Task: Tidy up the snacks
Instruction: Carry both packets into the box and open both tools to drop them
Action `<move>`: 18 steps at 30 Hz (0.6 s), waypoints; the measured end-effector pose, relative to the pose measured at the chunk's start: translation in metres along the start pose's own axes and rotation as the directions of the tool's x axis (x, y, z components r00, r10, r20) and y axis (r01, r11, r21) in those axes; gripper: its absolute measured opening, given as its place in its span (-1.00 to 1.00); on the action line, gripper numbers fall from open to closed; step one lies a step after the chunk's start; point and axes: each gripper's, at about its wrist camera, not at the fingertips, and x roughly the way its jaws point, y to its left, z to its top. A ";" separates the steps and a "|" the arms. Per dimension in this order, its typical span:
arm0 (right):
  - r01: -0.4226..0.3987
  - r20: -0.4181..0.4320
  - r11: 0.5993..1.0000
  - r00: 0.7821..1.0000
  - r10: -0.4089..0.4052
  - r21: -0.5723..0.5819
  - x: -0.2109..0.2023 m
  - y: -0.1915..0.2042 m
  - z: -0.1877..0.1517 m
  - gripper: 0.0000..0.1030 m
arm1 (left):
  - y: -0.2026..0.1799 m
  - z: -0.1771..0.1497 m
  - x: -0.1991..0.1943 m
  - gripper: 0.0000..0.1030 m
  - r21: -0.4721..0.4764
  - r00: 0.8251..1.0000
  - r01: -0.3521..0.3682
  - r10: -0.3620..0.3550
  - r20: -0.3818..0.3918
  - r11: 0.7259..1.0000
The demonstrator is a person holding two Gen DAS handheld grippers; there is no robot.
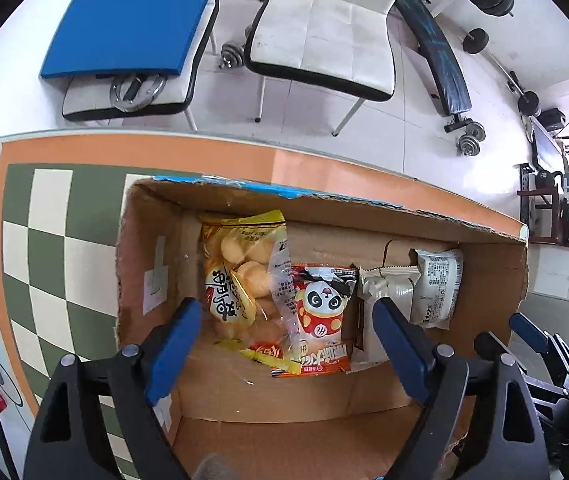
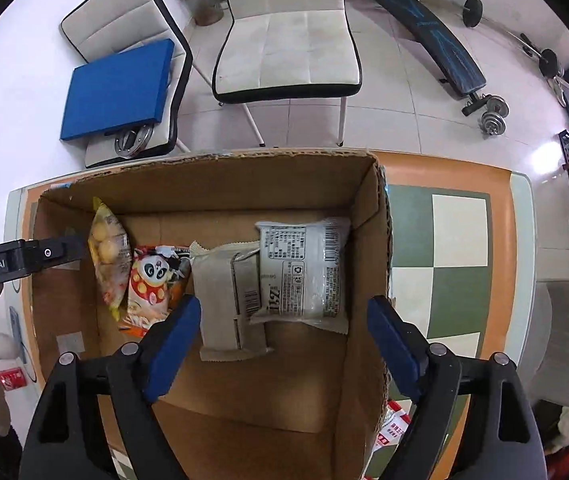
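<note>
Snacks sit in a row inside the cardboard box (image 2: pixel 220 184): yellow bag (image 1: pixel 240 272) and panda packet (image 1: pixel 320 312) at twelve o'clock of the left gripper (image 1: pixel 286 344), long axes running away. Right gripper (image 2: pixel 284 344) hovers over the beige bar (image 2: pixel 224 300) and white packet (image 2: pixel 304 272). Both jaws apart, empty. Checkered tablecloth (image 2: pixel 460 240) beneath; white chair (image 2: pixel 288 48) beyond.
</note>
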 end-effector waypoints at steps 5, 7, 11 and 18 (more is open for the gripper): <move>-0.004 0.008 1.000 1.000 0.004 -0.006 -0.009 0.004 -0.005 0.74 | -0.004 -0.010 -0.014 0.70 0.016 1.000 0.016 -0.016 0.012 1.000; -0.007 0.014 1.000 1.000 0.008 -0.014 -0.015 0.008 -0.009 0.78 | -0.006 -0.016 -0.021 0.70 0.028 1.000 0.021 -0.021 0.019 0.999; -0.022 0.018 0.999 1.000 0.023 -0.030 -0.027 0.017 -0.021 0.84 | -0.012 -0.037 -0.039 0.71 0.068 0.998 -0.004 0.000 0.059 0.998; -0.075 0.050 0.996 0.996 0.077 -0.046 -0.055 0.033 -0.058 0.85 | -0.017 -0.088 -0.075 0.88 0.112 0.988 -0.005 -0.012 0.155 0.994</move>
